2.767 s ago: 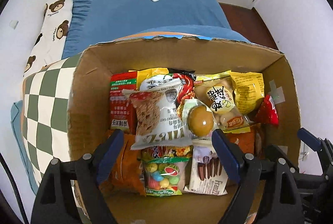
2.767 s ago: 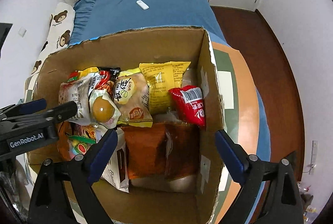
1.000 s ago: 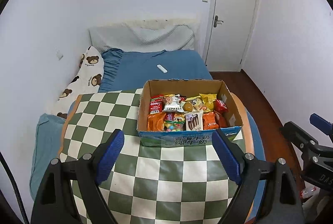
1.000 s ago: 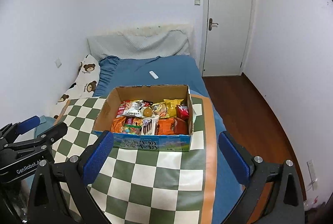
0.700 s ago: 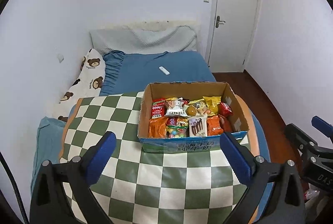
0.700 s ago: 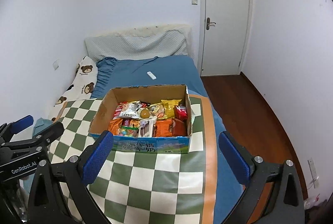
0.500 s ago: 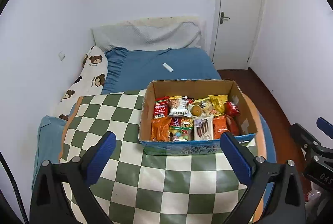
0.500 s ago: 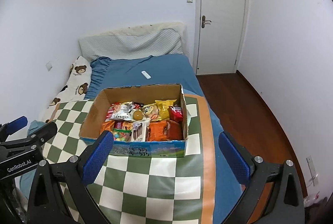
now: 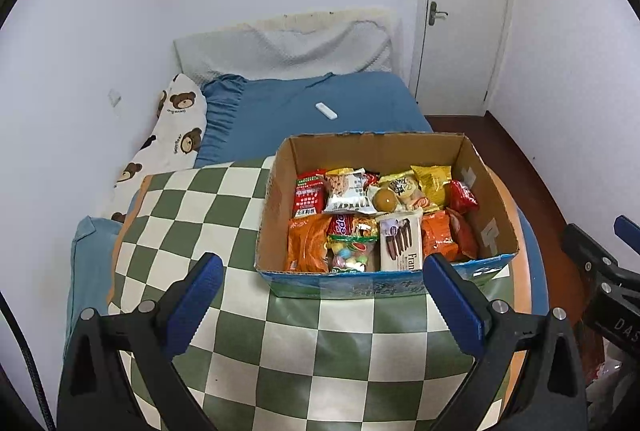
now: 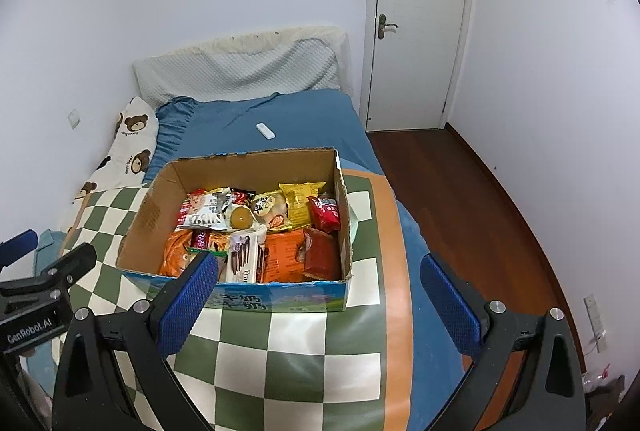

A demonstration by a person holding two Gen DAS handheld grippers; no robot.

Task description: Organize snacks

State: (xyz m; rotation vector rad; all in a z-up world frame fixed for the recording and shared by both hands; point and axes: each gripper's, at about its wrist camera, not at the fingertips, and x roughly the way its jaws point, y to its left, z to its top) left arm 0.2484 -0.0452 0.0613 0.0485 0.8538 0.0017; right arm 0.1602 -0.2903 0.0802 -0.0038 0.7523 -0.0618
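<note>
Left wrist view: the left gripper (image 9: 318, 285) stood spread and empty; the open brown cardboard box of snack packets (image 9: 486, 187) lay just beyond it, slightly right, on the green-checked cloth (image 9: 192, 207).

Right wrist view: the right gripper (image 10: 318, 285) stood spread and empty; the box (image 10: 150, 215) lay beyond it, leftward, its long axis left-to-right, neither gripper clearly nearer.

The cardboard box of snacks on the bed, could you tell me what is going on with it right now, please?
A person holds a claw in each hand, sorting snacks. The cardboard box sits on a green checked cloth on the bed, packed with snack packets such as the chocolate biscuit pack and the candy bag. The left claw and right claw are both open, empty, and short of the box, touching nothing.
</note>
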